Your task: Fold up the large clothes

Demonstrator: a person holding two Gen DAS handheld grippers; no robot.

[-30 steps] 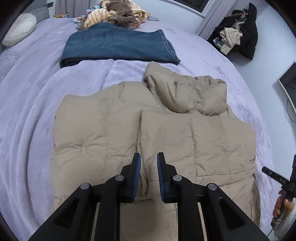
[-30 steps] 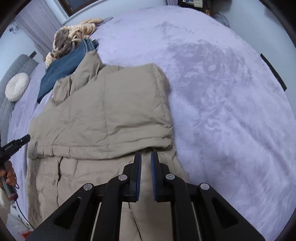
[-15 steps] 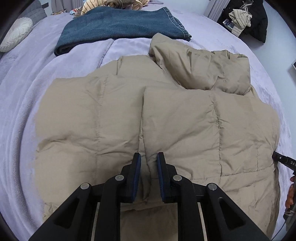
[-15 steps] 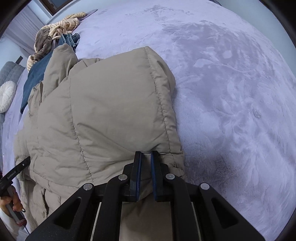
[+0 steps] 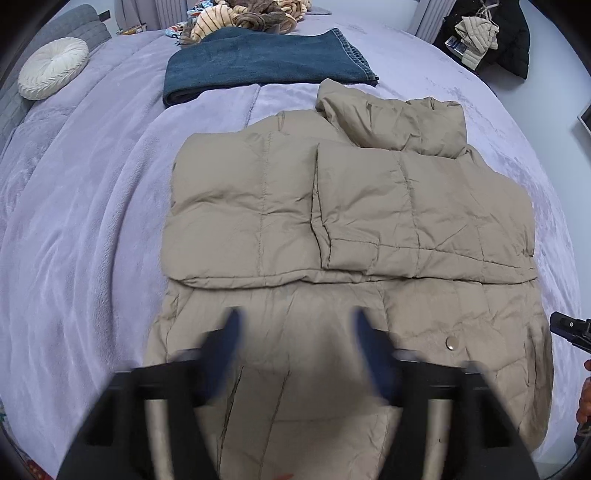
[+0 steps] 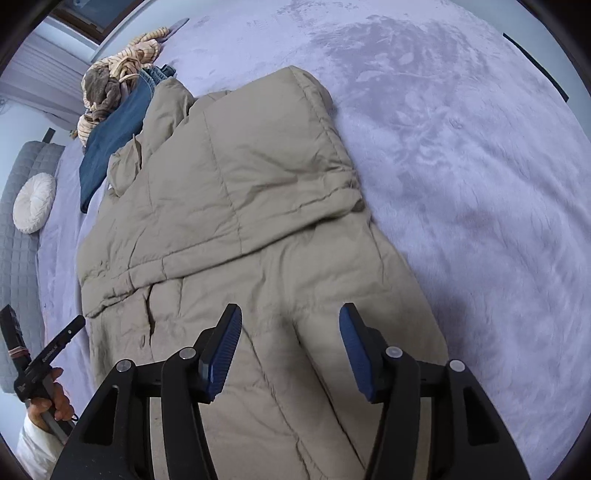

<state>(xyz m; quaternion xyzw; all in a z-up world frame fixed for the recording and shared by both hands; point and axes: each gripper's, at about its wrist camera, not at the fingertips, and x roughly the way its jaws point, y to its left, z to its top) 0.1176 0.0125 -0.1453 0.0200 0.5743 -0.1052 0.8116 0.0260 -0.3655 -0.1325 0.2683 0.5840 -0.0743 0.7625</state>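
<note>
Left tool [image 5: 295, 347], blurred, and right tool [image 6: 290, 347] both hung over the near hem of the tan puffer jacket [image 5: 332, 221], jaws just spread apart, nothing pinched between them. The jacket lay mid-bed [image 5: 92, 240], both sides folded inward. Beyond it were folded jeans [image 5: 266, 62], then a heap of striped clothes [image 5: 243, 16] at the far edge. Only the left view showed dark garments [image 5: 491, 33] past the bed; a round cushion [image 6: 35, 203] sat at the headboard corner.

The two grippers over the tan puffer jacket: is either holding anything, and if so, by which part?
Nothing is held. The left gripper and right gripper have just been opening; both stand open above the tan puffer jacket, no fabric pinched.
</note>
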